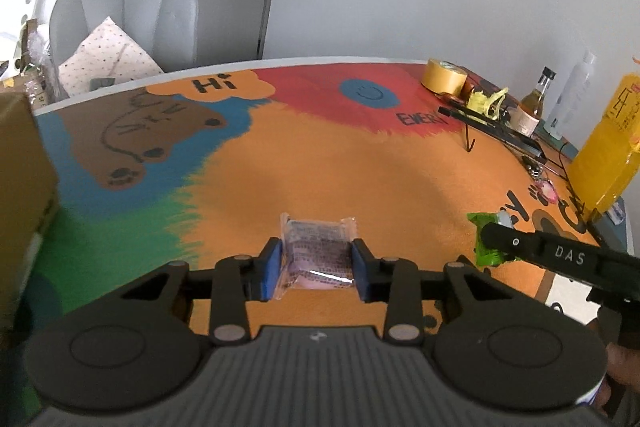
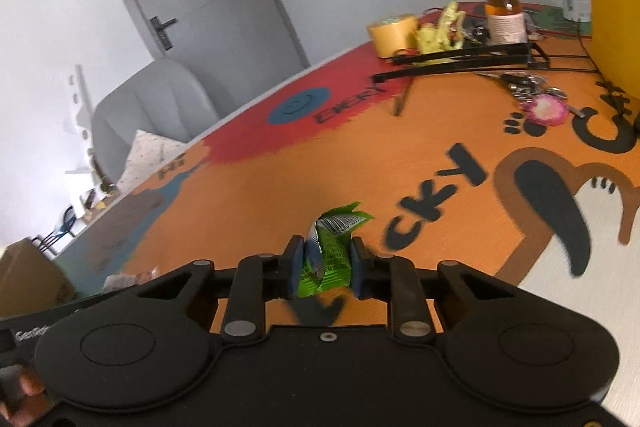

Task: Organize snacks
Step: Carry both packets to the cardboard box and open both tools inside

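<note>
Now, with the left gripper (image 1: 316, 269) clamped on the clear purple snack packet (image 1: 318, 253) and the right gripper (image 2: 325, 265) pinching the crumpled green snack packet (image 2: 330, 247) above the colourful mat (image 1: 360, 179), carry both steadily toward the cardboard box (image 1: 20, 179), grips unchanged.

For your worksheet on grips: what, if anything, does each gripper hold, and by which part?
Left gripper: clear-wrapped pink snack, pinched across its two side edges. Right gripper: green snack packet, squeezed across its crumpled middle.

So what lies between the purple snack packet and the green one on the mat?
Only bare orange mat separates the purple packet in the left gripper from the green packet, shown in the left wrist view.
</note>
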A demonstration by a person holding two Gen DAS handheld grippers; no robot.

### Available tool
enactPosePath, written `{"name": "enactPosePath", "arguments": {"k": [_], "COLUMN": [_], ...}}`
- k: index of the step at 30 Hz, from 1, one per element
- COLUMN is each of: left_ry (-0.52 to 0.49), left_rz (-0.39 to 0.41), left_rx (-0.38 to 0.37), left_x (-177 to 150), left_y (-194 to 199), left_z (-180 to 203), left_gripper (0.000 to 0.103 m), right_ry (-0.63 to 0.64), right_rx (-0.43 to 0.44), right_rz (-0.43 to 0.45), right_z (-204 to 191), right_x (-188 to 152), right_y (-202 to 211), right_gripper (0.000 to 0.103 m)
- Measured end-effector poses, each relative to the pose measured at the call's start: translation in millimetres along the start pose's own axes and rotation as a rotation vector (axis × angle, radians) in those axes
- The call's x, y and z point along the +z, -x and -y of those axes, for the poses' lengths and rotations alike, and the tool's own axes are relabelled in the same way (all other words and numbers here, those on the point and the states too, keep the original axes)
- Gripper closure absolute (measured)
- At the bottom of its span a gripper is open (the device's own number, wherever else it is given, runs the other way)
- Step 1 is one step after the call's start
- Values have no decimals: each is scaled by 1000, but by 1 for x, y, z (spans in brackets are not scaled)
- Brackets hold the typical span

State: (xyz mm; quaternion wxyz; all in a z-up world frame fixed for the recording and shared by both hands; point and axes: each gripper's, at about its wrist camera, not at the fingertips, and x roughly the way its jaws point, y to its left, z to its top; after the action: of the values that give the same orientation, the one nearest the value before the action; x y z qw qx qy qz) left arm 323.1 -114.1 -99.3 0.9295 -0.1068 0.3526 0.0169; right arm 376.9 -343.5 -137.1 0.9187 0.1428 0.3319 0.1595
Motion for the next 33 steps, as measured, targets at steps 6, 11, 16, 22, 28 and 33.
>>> {"name": "enactPosePath", "arguments": {"k": [6, 11, 16, 22, 28, 33], "left_ry": [10, 12, 22, 41, 72, 99], "left_rz": [23, 56, 89, 128, 154, 167], "left_rx": [4, 10, 18, 39, 67, 94], "left_x": [0, 1, 4, 8, 7, 4], "left_y": [31, 60, 86, 116, 141, 158], "left_z": [-16, -31, -47, -69, -98, -125], "left_gripper": [67, 67, 67, 67, 67, 67], "right_ry": [19, 57, 91, 131, 166, 193], "right_rx": [40, 85, 129, 181, 225, 263], "right_rz": [17, 38, 50, 64, 75, 75], "right_z": [-33, -66, -97, -131, -162, -187], "right_x": [-6, -10, -11, -10, -12, -16], "right_y": [23, 41, 53, 64, 71, 73], "right_gripper": [81, 81, 81, 81, 81, 81]}}
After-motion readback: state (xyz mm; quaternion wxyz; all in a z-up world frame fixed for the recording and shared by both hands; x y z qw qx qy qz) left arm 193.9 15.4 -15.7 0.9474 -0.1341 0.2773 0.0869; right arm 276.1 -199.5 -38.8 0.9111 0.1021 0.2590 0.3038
